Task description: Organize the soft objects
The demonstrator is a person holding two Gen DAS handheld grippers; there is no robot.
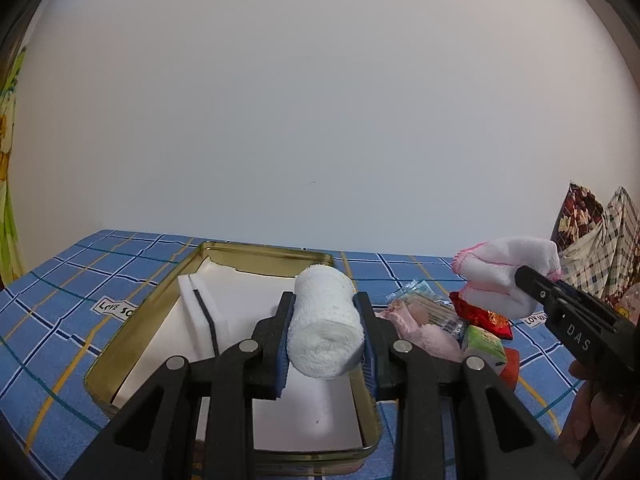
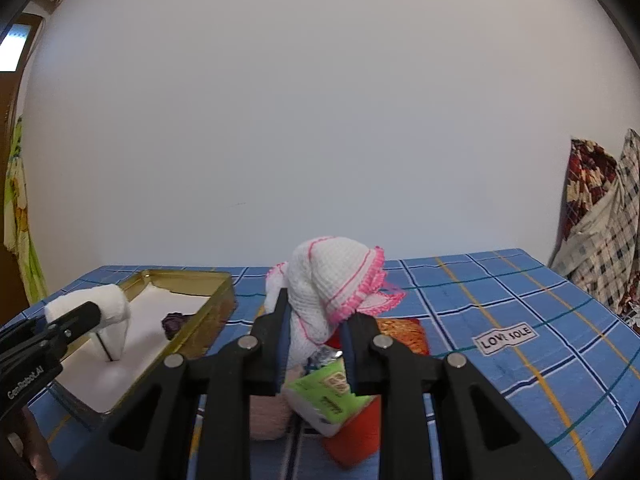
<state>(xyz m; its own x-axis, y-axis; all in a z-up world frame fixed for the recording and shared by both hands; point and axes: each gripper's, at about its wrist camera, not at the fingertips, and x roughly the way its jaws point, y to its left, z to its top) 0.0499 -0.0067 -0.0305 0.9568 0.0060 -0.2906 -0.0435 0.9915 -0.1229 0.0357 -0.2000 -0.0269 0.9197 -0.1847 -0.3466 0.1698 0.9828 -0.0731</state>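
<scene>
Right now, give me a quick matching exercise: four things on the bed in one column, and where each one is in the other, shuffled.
Things:
1. white gauze roll
2. pink-trimmed white cloth
3. gold tin
4. green packet

Places:
A. lying open on the blue checked cover
B. in the pile beside the tin
C. clamped in the left hand-held gripper, above the tin
D. clamped in the right hand-held gripper, above the pile

Pairs: 1-C, 2-D, 3-A, 4-B
</scene>
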